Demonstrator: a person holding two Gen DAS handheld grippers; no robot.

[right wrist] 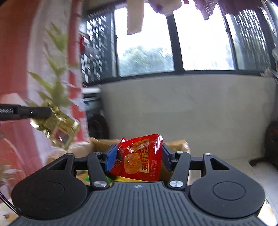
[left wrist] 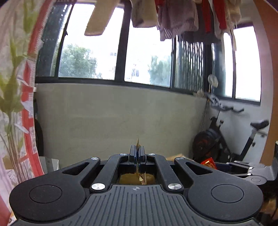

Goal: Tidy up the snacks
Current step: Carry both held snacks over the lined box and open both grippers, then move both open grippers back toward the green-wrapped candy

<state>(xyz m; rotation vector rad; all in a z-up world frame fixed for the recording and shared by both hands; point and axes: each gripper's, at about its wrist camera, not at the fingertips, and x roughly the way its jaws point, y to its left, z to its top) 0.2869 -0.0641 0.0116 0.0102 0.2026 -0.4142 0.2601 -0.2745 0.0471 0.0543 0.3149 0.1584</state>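
A wide dark-framed window fills the upper half of both views, with laundry hanging along the top edge and a grey wall under the sill. At the right edge of the left wrist view stands an exercise bike; down the left edge runs a red-and-white curtain printed with green leaves.

At the bottom centre of the right wrist view, the right hand-held gripper is clamped on a red snack packet. The packet is glossy red plastic with a clear patch showing a brownish piece inside, and a gold band of characters runs up its right side. It is pinched by its two side edges between the blue pads, bulging a little toward the camera and tilted. Behind it sits an open cardboard box (only its rim and flaps show).

In the left of that same view, the left hand-held gripper reaches in from the edge, closed on a gold snack packet, shiny and crinkled, with a clear window at its lower end. It hangs in the air in front of the curtain. In the left wrist view its edge pokes up as a thin sliver between the pressed-together fingers.
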